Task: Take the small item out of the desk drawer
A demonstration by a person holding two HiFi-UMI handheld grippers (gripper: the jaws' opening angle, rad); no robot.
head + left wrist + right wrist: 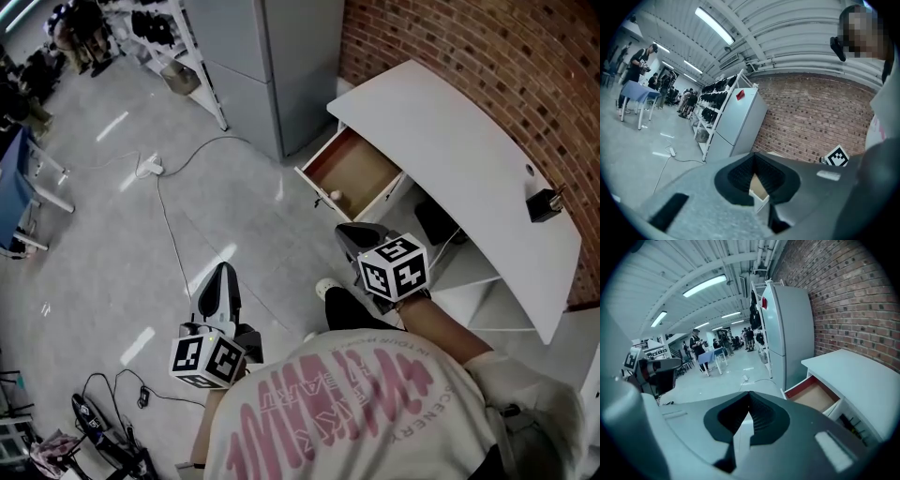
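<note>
Both grippers, left [223,274] and right [352,234], have jaws pressed together, empty. I see the drawer [356,169] already open, with the small item [336,196] lying near its front wall — grasping and lifting it out remain.

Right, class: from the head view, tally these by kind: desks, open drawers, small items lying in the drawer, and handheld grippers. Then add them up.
Desk: 1
Open drawer: 1
Small item in the drawer: 1
Grippers: 2, the left gripper and the right gripper
Total: 5
</note>
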